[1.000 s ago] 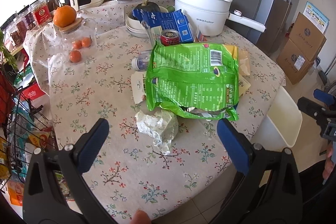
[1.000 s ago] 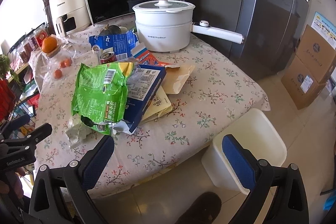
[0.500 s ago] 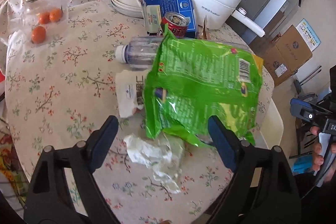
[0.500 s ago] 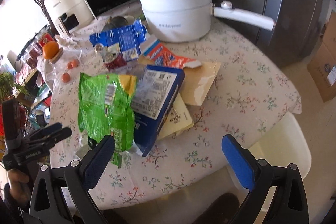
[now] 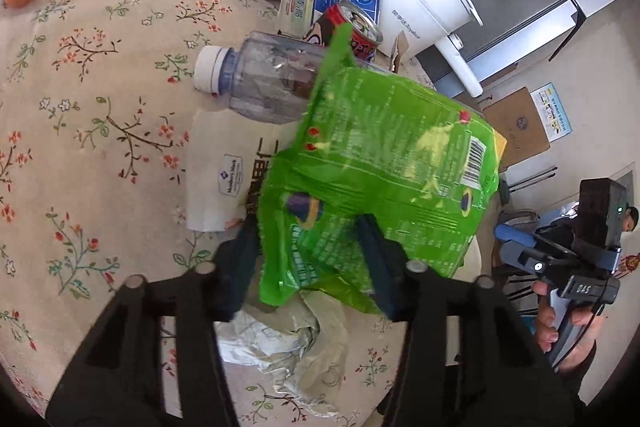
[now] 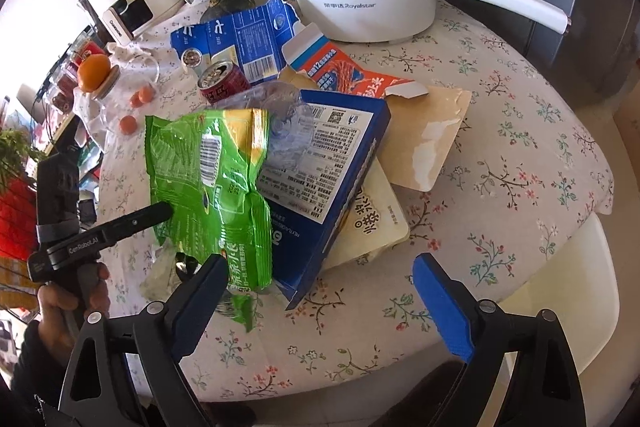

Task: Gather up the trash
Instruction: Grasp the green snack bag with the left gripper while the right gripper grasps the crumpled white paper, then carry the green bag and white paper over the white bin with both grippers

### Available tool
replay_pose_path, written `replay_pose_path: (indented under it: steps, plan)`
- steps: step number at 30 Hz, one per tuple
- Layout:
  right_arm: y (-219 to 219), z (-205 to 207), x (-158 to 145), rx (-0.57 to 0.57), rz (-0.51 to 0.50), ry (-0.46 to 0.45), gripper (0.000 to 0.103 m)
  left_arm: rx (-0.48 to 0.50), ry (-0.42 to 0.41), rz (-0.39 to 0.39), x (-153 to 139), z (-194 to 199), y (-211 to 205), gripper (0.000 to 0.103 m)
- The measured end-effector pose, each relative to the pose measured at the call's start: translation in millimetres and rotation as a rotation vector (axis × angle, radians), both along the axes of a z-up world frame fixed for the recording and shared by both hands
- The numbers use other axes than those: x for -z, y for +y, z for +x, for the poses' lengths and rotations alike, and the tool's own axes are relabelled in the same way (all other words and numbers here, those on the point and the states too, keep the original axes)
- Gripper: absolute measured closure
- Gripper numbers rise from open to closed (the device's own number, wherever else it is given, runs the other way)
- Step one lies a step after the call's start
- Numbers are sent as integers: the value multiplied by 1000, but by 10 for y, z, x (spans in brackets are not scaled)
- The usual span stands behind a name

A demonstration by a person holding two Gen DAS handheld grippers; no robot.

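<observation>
Green snack bag (image 5: 384, 187) is lying on the floral tablecloth (image 5: 100, 147), over a blue box (image 6: 332, 163). We are closing our left gripper (image 5: 312, 267) around its near edge; our right gripper (image 6: 320, 303) is hanging spread apart near the table edge.

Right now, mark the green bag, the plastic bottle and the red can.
green bag (image 5: 384, 163), left wrist view, middle of its printed face.
plastic bottle (image 5: 260, 83), left wrist view, clear body beside the white cap.
red can (image 6: 222, 83), right wrist view, side wall under the opened top.
</observation>
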State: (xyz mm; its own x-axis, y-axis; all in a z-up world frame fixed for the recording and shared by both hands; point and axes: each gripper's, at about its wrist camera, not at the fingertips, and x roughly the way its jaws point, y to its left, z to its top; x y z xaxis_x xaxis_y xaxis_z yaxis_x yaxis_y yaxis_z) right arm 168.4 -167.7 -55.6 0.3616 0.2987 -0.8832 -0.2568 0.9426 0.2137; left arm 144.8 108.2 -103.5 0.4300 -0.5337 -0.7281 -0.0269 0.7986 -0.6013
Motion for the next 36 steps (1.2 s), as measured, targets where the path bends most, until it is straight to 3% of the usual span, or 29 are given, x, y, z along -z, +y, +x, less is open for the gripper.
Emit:
replay_pose_path:
  steps: [2,7,13,16,21,25,31,36]
  plan:
    - [27,9,29,1,-11,2,11,-7,1,-5,-1,-19,9,81]
    - [2,11,-16,12,-10,-18,11,-17,-29,-24,-192,-137,30,98]
    - [-118,18,-95,43,17,-38,11,-57,-146,-3,-700,-456,127,99]
    - [-141,18,-119,52,39,-41,19,-110,-203,46,-970,-672,245,99]
    - [19,-5,-71,17,93,-6,24,-237,-288,192,-1289,-937,475,99]
    - [446,-119,58,-91,101,45,27,-338,-280,309,-1286,-1058,733,99]
    - [1121,-270,281,-224,81,114,32,-405,-228,392,-1178,-1271,1086,99]
    - [1490,-325,426,-273,60,135,36,-442,-214,470,-1187,-1469,1235,99]
